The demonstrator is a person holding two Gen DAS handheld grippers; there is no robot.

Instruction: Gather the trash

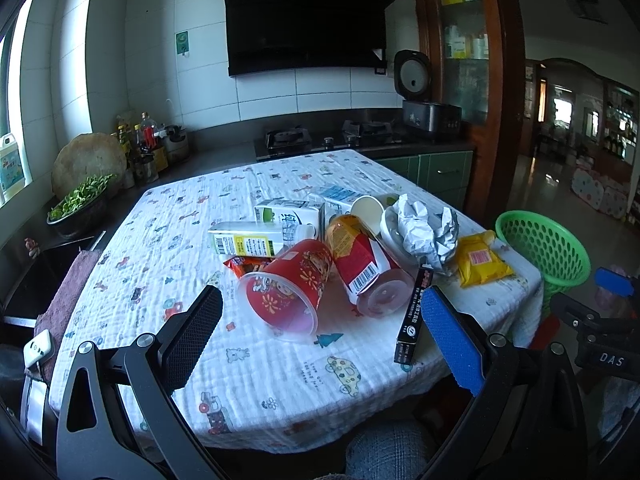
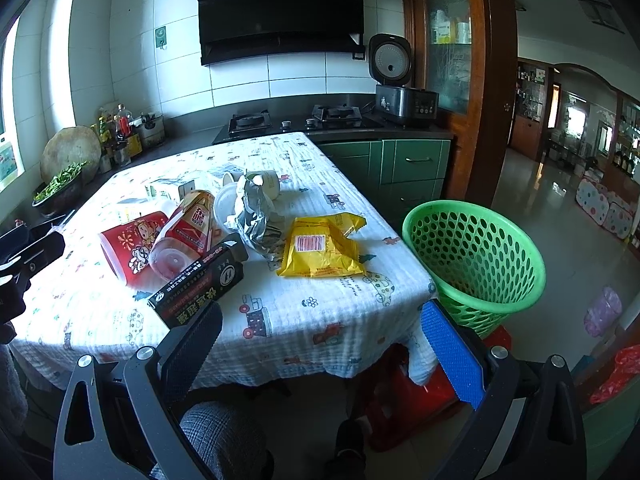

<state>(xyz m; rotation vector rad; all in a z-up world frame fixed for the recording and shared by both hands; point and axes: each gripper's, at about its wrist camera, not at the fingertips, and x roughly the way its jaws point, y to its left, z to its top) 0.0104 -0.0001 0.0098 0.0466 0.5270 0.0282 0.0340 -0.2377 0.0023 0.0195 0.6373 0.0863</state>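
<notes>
I hold both grippers' fingers spread, empty; the piled red cup (image 1: pixel 286 286) could roll off the table (image 1: pixel 168 248), missing the green basket (image 2: pixel 476 256).

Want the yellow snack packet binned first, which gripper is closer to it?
Right. The right gripper hangs just off the table edge before the yellow packet; the left gripper faces the red cups, packet off to its right.

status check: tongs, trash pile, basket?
Left tongs open, empty, short of the red cup. Right tongs open, empty, near the black box. Trash all on the table; green basket beside it. Nothing blocking.
</notes>
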